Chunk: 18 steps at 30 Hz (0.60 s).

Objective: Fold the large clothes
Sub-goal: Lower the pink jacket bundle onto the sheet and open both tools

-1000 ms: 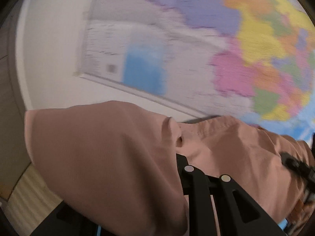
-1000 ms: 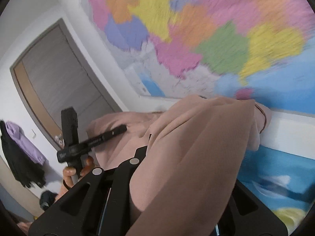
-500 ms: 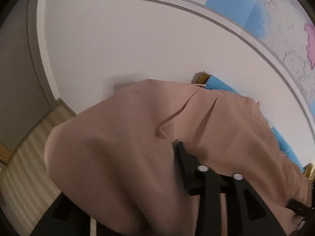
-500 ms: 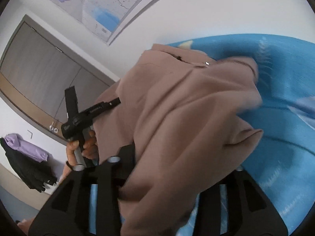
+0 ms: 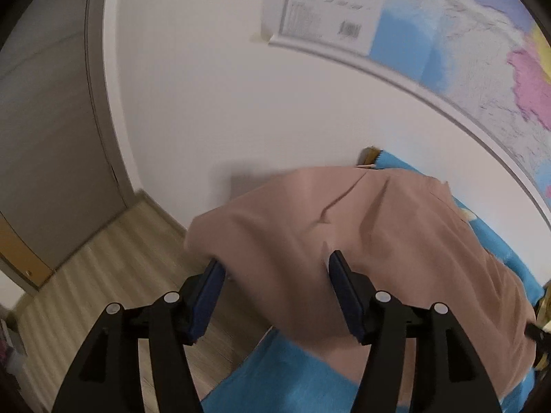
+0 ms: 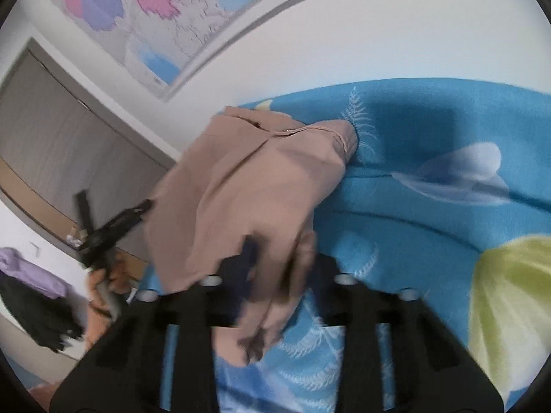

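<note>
A large salmon-pink garment lies spread over a bed with a blue floral sheet. In the left wrist view my left gripper is open, its two fingers apart, with the garment's near edge drooping between them. In the right wrist view my right gripper is open, blurred by motion, with a loose fold of the garment lying between its fingers. The other hand-held gripper shows at the left of that view.
A white wall with a coloured map stands behind the bed. A grey door and wood floor lie to the left. Dark and purple clothes hang at the far left of the right wrist view.
Both grippers came down from map height to the bed with the garment. Both have opened and the garment has dropped onto the blue sheet.
</note>
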Motion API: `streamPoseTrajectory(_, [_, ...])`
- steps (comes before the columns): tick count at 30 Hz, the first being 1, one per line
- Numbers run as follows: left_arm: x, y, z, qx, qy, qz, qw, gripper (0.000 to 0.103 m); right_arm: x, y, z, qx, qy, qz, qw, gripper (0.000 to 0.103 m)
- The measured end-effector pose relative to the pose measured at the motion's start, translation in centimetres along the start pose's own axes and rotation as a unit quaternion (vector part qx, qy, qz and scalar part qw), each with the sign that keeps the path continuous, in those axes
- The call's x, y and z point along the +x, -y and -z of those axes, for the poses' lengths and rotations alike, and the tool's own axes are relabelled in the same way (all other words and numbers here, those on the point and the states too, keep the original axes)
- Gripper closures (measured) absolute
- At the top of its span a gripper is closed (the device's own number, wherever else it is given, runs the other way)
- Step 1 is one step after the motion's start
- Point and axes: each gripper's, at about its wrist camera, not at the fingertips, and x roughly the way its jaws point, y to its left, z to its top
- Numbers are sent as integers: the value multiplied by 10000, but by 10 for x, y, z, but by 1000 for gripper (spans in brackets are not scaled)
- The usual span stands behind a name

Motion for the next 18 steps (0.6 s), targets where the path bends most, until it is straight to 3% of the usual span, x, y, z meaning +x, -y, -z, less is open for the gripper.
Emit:
streamPoseTrajectory(2, [-11, 8, 6, 219, 133, -8, 9997, 41, 13, -5, -5, -86, -31, 79, 9999, 91])
streamPoseTrajectory(6, [-29, 34, 18, 630, 244, 343, 9971, 35, 35, -14, -9, -386, -195, 529, 9977, 90])
streamPoseTrajectory(10, [-37, 56, 35, 1004, 147, 668, 9926, 34, 24, -14, -9, -386, -148, 738, 9964, 64])
streamPoseTrajectory(13, [-36, 71, 45, 1128, 67, 812, 9903, 33, -2, -15, -6, -453, 152, 827, 9954, 52])
streamPoseTrajectory(15, [-38, 77, 53, 1129, 52, 885, 9896, 26, -15, -22, -2, -541, 343, 895, 9939, 51])
streamPoseTrajectory(18, [-38, 86, 63, 1199, 64, 907, 9886, 24, -31, -41, 9, -877, 629, 906, 9900, 47])
